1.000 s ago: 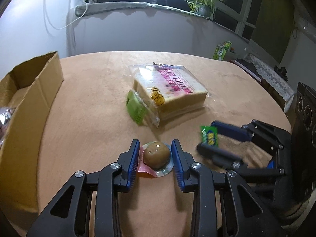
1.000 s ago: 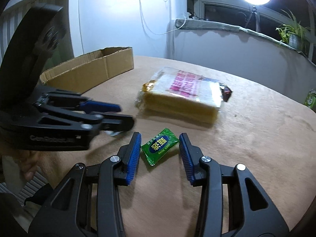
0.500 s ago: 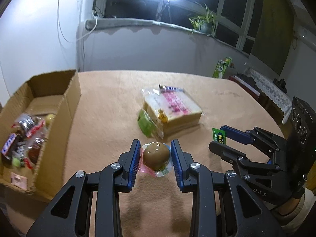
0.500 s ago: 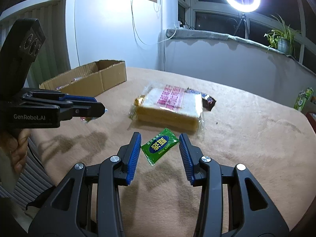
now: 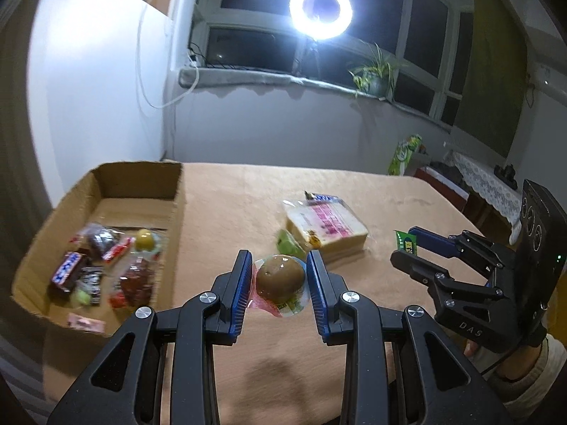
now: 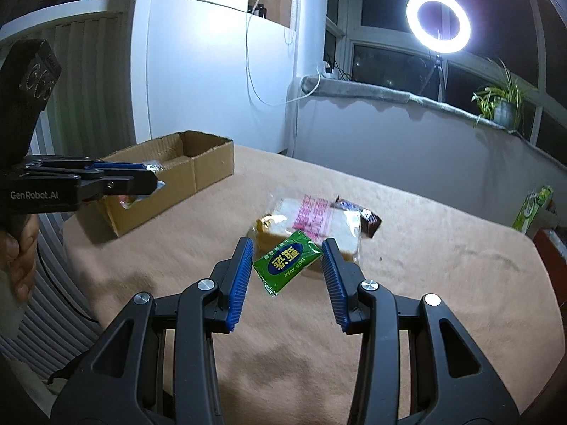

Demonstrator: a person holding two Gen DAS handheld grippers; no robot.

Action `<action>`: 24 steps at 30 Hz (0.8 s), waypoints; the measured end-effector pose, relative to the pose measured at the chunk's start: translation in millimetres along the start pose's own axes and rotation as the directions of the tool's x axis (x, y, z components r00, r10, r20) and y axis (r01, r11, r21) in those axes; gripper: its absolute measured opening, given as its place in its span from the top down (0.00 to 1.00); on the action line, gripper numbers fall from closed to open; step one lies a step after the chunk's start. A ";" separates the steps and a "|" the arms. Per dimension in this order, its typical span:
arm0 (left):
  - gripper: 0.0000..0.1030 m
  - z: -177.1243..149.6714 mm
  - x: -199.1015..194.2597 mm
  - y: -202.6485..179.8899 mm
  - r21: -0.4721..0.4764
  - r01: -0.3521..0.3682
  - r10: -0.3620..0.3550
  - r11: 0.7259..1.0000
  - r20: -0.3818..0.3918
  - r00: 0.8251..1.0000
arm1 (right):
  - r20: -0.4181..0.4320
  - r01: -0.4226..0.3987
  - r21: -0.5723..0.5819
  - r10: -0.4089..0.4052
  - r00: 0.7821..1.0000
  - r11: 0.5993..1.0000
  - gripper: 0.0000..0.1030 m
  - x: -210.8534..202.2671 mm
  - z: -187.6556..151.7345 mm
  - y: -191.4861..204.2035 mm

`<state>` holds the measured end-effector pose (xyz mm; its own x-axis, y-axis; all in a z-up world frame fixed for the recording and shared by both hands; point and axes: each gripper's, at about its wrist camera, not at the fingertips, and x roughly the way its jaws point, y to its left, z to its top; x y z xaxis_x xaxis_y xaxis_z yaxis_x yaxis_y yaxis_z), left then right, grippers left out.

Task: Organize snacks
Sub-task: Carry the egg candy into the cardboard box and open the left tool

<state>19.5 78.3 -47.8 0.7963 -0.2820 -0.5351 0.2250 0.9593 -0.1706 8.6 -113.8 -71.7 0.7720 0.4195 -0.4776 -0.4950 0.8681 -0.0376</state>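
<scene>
My left gripper (image 5: 280, 276) is shut on a brown egg-shaped snack (image 5: 280, 278) in a clear wrapper and holds it above the table. My right gripper (image 6: 287, 260) is shut on a green sachet (image 6: 287, 262), also lifted off the table. The cardboard box (image 5: 177, 191) at the left holds several wrapped snacks (image 5: 106, 265). A bagged loaf of sliced bread (image 5: 326, 226) lies mid-table with a green packet (image 5: 288, 241) against its near side and a dark candy bar (image 6: 358, 212) behind it. The right gripper (image 5: 407, 248) shows at the right of the left wrist view, the left gripper (image 6: 156, 180) at the left of the right wrist view.
A tan cloth covers the table (image 5: 248, 191). A green carton (image 5: 404, 154) stands beyond its far right edge. A ring light (image 5: 320, 10) and a potted plant (image 5: 375, 78) sit by the window ledge. A hand (image 6: 17, 258) grips the left tool's handle.
Both grippers rose off the table with their snacks. The left one swung left, bringing the box's inside into view. The bread looks smaller and farther in both views.
</scene>
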 end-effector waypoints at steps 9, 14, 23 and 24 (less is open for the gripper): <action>0.71 -5.7 -33.1 34.8 -0.061 -0.041 0.044 0.997 0.064 0.997 | 0.021 -0.017 -0.067 0.019 1.000 0.998 0.59 -2.7 21.6 32.7; 0.71 -9.2 -48.5 56.5 -0.093 -0.083 0.091 0.992 0.087 0.992 | 0.028 -0.041 -0.108 0.045 0.999 0.993 0.59 3.1 33.9 56.6; 0.71 -7.4 -63.4 84.0 -0.108 -0.155 0.167 0.982 0.111 0.980 | 0.030 -0.100 -0.186 0.108 0.994 0.977 0.59 23.2 56.5 103.8; 0.71 -7.2 -64.0 88.1 -0.110 -0.160 0.172 0.981 0.112 0.979 | 0.030 -0.107 -0.193 0.114 0.993 0.975 0.59 27.1 60.0 109.0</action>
<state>-15.7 180.8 -34.6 0.8811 -0.1090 -0.4601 0.0315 0.9845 -0.1727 -0.5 8.1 -36.1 0.7220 0.5239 -0.4520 -0.6419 0.7510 -0.1550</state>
